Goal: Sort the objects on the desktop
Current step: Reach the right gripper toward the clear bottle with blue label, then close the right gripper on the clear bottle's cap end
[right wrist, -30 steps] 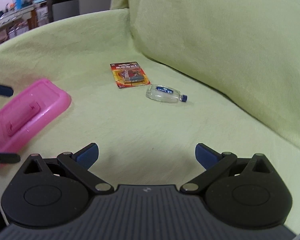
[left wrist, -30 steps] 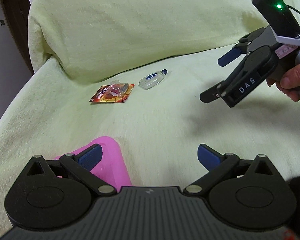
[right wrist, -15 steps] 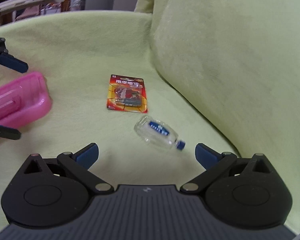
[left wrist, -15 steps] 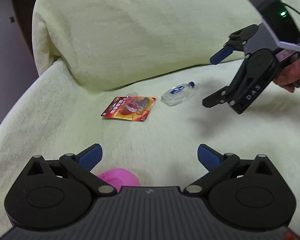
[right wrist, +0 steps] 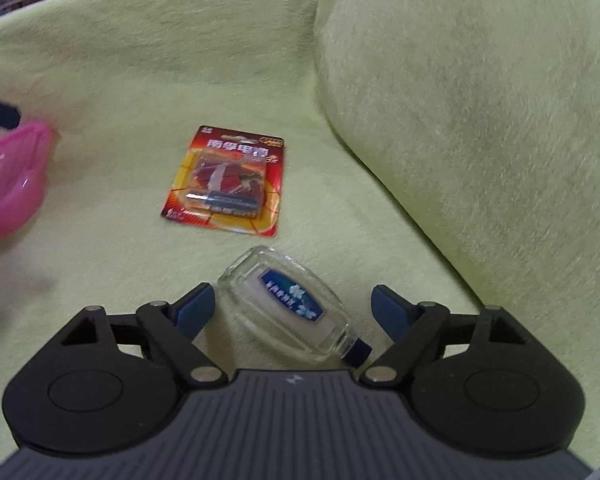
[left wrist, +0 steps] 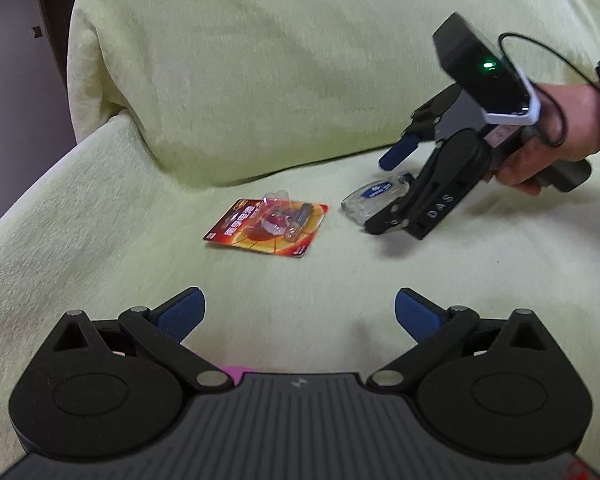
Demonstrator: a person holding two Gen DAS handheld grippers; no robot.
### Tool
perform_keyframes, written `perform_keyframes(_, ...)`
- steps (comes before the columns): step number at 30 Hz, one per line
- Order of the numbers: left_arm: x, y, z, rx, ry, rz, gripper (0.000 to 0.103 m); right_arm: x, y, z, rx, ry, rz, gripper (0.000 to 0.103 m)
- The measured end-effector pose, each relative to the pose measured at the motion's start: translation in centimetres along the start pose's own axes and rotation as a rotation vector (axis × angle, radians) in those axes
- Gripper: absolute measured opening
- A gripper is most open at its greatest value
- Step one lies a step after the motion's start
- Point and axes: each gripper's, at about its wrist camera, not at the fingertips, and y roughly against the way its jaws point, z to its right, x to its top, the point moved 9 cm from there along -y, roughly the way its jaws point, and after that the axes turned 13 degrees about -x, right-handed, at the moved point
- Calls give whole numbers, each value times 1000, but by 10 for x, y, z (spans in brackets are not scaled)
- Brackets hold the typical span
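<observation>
We have nothing sorted yet. Our right tool [right wrist: 292, 306] straddles the glass bottle [right wrist: 286, 306] at lower centre, wide open, not gripping. The battery pack [right wrist: 226, 186] lies mid-frame on the sofa [right wrist: 460, 100]; the pink tray [right wrist: 8, 184] waits far left. Our left tool [left wrist: 298, 314] hangs open, holding nothing.

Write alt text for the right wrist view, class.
An open right tool straddles a small clear glass bottle with a blue cap lying on a pale green sofa seat. Beyond it lies a red battery blister pack; a pink plastic tray sits at left.
</observation>
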Motion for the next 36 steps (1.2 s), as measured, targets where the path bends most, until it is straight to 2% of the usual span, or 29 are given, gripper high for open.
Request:
perform_keyframes(4, -1, -2, 5, -26, 10, 2, 102, -2, -3, 2, 34, -81, -40, 75)
perform_keyframes(9, -3, -2, 9, -27, 20, -3, 102, -8, 5, -1, -3, -166, -117, 60)
perform_keyframes(13, -2, 1, 13, -29, 17, 0, 102, -17, 22, -11, 1, -228, -213, 58)
perform_keyframes(15, -1, 3, 15, -33, 16, 4, 102, -22, 34, -21, 25, -213, -241, 58)
perform_keyframes(17, -1, 4, 17, -38, 20, 8, 102, -23, 42, -25, 15, -197, -237, 55)
perform_keyframes(23, -2, 5, 19, -50, 25, 16, 102, -12, 35, -9, -59, -264, -158, 58)
perform_keyframes(28, -6, 4, 15, -49, 33, 11, 102, -4, 13, -1, -69, -303, -143, 58)
perform_keyframes(34, -8, 1, 16, -65, 32, 7, 102, -5, 2, -7, -80, -277, -142, 59)
perform_keyframes(36, -10, -1, 19, -66, 22, 0, 102, -5, 2, -7, -80, -272, -140, 54)
